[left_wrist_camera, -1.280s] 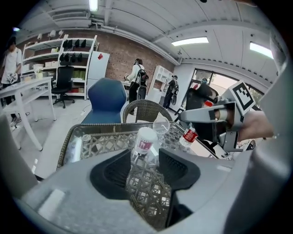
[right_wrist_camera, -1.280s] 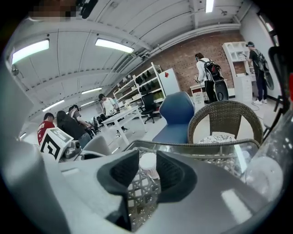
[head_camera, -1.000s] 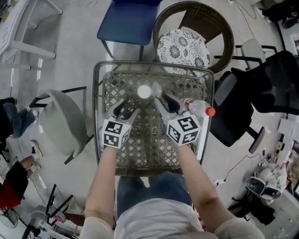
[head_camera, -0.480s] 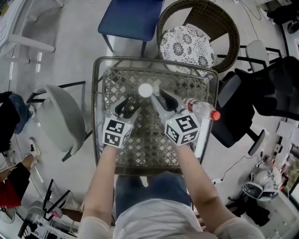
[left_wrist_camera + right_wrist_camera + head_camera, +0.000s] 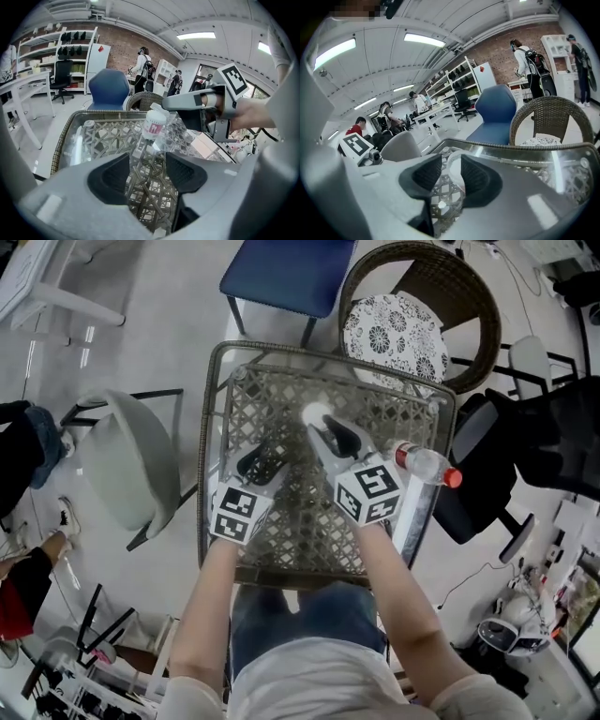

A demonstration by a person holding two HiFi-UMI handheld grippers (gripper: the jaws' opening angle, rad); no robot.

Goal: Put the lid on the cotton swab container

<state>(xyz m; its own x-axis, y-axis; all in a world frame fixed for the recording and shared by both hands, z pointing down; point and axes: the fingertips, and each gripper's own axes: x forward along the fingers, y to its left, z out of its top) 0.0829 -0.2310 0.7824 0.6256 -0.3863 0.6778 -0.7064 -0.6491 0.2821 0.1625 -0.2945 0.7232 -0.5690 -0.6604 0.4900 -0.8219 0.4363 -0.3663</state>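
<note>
Drawing back from the cotton swab container (image 5: 316, 414), left hand-held gripper (image 5: 264, 458) released, right hand-held gripper (image 5: 324, 428) clenched on it

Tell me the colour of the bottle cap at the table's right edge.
Red; the bottle cap shows best in the head view.

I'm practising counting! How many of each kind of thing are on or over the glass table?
Tongs: 2 (left tongs, right tongs)
Cotton swab container: 1
Water bottle: 1
Total: 4
</note>
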